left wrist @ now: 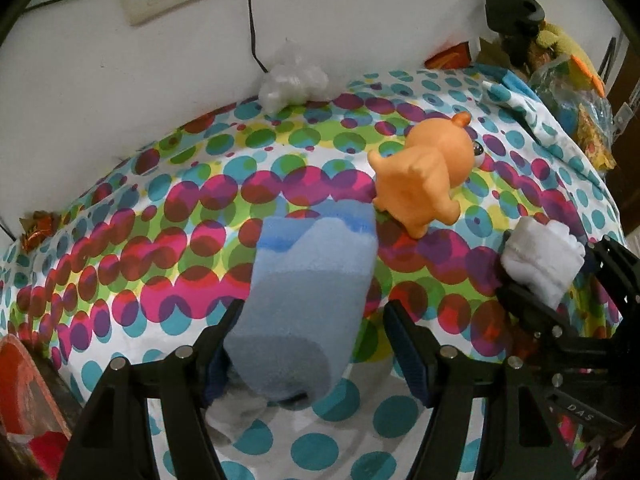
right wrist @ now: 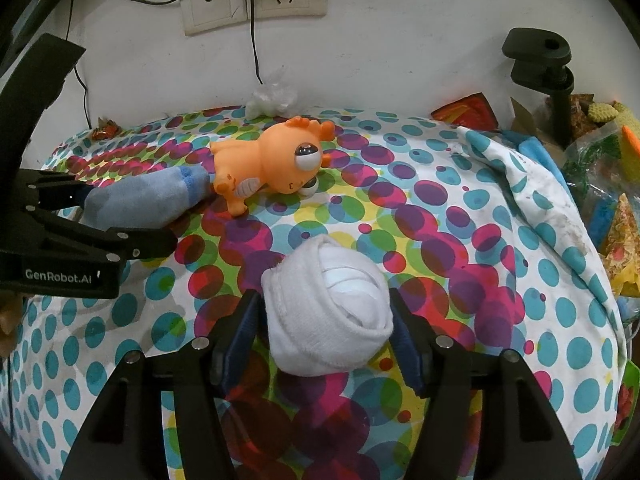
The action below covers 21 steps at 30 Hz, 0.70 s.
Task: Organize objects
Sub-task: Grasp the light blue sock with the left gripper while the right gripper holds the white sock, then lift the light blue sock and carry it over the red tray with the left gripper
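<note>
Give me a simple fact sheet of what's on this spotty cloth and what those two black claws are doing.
Surface: polka-dot cloth over a table by a white wall
Left gripper: jaws open around a blue sock; right pad clear of it
Right gripper: jaws open around a rolled white sock, which lies on the cloth
Between the socks: orange rubber toy with bulging eyes, lying on its side, touching the blue sock's cuff
Back edge: crumpled clear plastic
Right edge: pile of packets and bags

White wall (right wrist: pixel 400 40), sockets (right wrist: pixel 256 4), dotted tablecloth (right wrist: pixel 460 240).
</note>
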Each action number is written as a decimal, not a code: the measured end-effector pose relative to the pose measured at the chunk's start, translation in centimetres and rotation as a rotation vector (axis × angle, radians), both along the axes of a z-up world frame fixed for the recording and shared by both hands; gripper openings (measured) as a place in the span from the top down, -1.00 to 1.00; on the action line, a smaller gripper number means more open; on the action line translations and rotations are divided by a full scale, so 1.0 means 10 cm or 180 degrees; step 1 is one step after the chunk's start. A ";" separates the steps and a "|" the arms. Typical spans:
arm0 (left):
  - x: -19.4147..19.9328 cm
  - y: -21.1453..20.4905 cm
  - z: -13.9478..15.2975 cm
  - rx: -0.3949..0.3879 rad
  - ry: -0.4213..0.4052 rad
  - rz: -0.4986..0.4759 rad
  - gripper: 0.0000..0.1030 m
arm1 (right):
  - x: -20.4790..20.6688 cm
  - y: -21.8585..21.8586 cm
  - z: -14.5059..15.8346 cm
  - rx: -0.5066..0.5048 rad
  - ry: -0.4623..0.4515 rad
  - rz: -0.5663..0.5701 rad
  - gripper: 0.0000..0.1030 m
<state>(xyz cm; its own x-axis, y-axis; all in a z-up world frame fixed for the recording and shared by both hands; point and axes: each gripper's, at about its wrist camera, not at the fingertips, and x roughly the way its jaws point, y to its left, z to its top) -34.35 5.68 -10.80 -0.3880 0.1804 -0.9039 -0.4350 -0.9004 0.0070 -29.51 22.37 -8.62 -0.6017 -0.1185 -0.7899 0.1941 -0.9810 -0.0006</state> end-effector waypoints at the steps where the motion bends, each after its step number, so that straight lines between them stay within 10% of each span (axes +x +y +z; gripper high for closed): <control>1: 0.01 0.00 0.00 0.0011 0.0020 0.0008 -0.38 | 0.00 0.00 0.00 0.0000 0.0000 0.0000 -0.18; 4: 0.06 0.00 0.01 0.0029 0.0105 0.0016 -0.30 | 0.00 -0.01 0.00 0.0006 0.0000 -0.0001 -0.18; 8: 0.17 0.03 0.05 0.0012 0.0231 0.0040 0.33 | 0.00 -0.02 0.00 0.0007 -0.0003 0.0006 -0.21; 21: 0.79 -0.03 0.09 0.0201 0.0228 0.0210 0.41 | 0.00 -0.02 0.00 0.0008 -0.0004 0.0004 -0.22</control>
